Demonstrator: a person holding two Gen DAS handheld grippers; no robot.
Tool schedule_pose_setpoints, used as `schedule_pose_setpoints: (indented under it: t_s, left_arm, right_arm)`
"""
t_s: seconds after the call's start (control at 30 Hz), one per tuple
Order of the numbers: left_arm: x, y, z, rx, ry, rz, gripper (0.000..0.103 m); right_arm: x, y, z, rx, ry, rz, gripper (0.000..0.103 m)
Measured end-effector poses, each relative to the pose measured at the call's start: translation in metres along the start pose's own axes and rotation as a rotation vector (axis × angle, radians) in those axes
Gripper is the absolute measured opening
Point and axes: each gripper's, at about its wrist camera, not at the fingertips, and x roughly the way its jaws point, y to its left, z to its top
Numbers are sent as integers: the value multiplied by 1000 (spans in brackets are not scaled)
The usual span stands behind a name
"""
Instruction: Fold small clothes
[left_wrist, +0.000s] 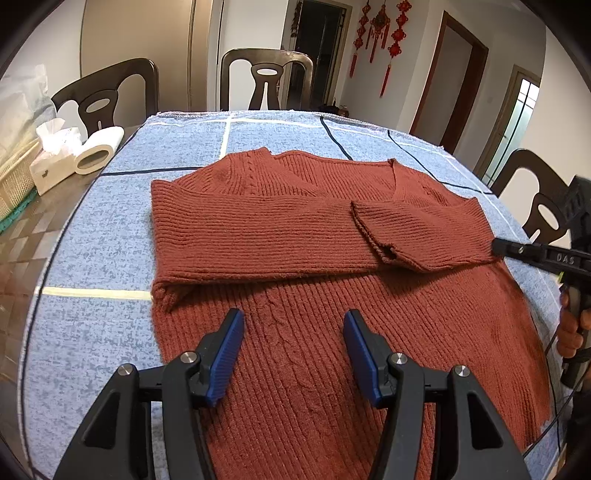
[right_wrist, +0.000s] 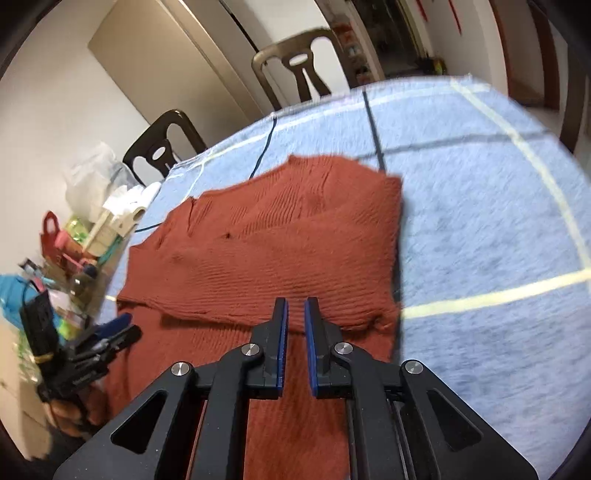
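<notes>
Folding stage: sleeves laid across sweater (left_wrist: 295, 229) chest, narrowing it.
Left gripper (left_wrist: 293, 354): spread, empty, hovering for hem.
Right gripper (right_wrist: 295, 343): nearly pressed together, nothing pinched.

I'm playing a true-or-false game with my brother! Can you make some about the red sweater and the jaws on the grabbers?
1. The sweater lies on a blue checked cloth. True.
2. Both sleeves are folded across its chest. True.
3. The left gripper has a sleeve pinched in its jaws. False: the jaws stand open and empty above the sweater.
4. The right gripper has wide-open jaws. False: nearly shut, nothing between.
5. A tissue box sits beside the cloth. True.
</notes>
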Motion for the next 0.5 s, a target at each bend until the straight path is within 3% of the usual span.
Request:
schedule_pose_setpoints:
  t_s: [0.3, 0.4, 0.47, 0.5]
  left_arm:
    - [-7, -40, 51, 67, -56, -91, 57]
    - [10, -52, 69, 83, -42, -126, 36]
    - [25, -58, 76, 92, -24, -161, 34]
    - [36, -60, 79, 96, -6, -162, 28]
  right_arm:
    - [8, -12, 30, 13, -50, -40, 9]
    - [16, -18, 38, 20, -50, -45, 9]
    - [24, -25, 44, 29, -50, -64, 9]
    - [27, -30, 45, 36, -48, -82, 9]
